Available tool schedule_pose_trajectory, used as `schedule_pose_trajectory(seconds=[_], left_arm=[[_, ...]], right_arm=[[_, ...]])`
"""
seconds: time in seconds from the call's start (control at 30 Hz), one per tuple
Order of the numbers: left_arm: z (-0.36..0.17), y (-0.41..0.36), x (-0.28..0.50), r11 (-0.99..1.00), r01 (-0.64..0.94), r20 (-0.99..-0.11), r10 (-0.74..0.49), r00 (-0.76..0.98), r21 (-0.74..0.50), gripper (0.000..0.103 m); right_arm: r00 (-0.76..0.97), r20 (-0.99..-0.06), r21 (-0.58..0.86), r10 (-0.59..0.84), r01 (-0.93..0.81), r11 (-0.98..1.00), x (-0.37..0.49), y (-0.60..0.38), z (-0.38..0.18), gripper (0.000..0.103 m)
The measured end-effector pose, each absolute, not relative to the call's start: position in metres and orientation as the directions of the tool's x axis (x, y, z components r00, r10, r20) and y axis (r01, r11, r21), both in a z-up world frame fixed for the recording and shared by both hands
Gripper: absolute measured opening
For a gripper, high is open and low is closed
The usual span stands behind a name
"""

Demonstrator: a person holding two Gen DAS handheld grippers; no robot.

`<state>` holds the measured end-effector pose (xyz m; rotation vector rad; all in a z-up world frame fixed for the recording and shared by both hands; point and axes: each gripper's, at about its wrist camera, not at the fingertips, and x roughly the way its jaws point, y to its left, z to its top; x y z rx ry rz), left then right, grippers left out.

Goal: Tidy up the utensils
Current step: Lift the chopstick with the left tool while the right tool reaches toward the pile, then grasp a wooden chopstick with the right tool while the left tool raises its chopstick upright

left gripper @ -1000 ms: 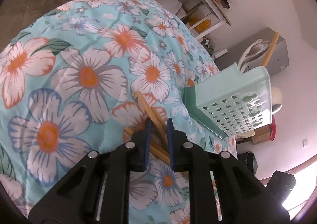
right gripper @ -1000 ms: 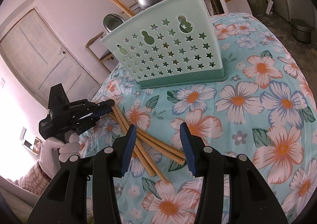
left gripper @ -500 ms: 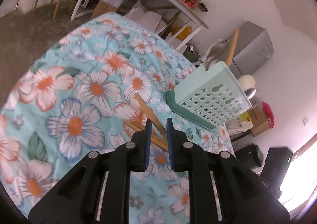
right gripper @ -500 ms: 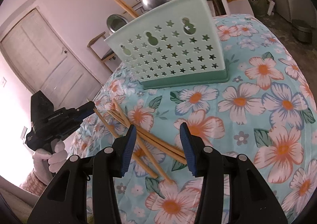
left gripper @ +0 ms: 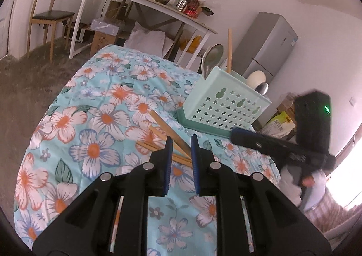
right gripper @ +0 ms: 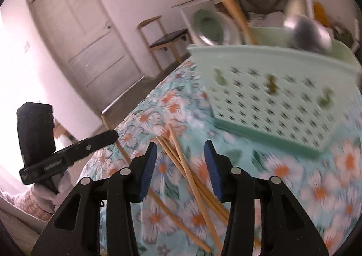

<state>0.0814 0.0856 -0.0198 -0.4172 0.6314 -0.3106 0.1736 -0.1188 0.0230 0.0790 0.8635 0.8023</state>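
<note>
Meanwhile, on a table draped in a turquoise floral cloth [left gripper: 95,120], the left gripper [left gripper: 181,145] has its two blue-padded fingers clenched on a single wooden chopstick [left gripper: 168,130], which juts forward and up from between them and angles toward the mint-green utensil basket [left gripper: 226,104]. More loose chopsticks [left gripper: 149,145] lie crossed on the cloth just below the held one, near the basket's darker base. The basket stands upright on the cloth and already carries a metal ladle [left gripper: 211,57], a standing chopstick [left gripper: 229,51] and spoons at its far end. From the right wrist view, which is blurred, the right gripper [right gripper: 179,166] hangs above the scattered chopsticks [right gripper: 192,179] with its fingers spread wide apart, grasping nothing. Behind the table stand a wooden chair [left gripper: 45,15], a cluttered white shelf-table [left gripper: 144,2] and a grey refrigerator [left gripper: 269,45].
</note>
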Motion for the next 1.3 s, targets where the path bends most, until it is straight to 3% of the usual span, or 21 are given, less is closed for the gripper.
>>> schedule_pose_trajectory(seconds=[0.3,0.7,0.87,1.3], left_arm=[[-0.018,0.085,0.065,0.878,0.181,-0.482,-0.404,0.777,-0.443,0.015],[-0.018,0.087,0.062,0.873,0.183,-0.476,-0.410,0.778,-0.452,0.015],[-0.019,0.087,0.063,0.873,0.183,-0.477,-0.410,0.777,-0.452,0.015],[-0.009,0.085,0.058,0.875,0.196,-0.468,-0.412,0.782,-0.442,0.014]], right_arm=[[0.232,-0.755,0.306,0.613,-0.702,0.643,0.205,-0.050,0.005,0.029],[0.186,-0.843,0.254,0.504,-0.689,0.679,0.231,-0.011,-0.036,0.019],[0.192,-0.826,0.278,0.530,-0.679,0.680,0.232,-0.012,-0.036,0.008],[0.395,-0.703,0.280,0.592,-0.612,0.740,0.210,-0.085,0.036,0.007]])
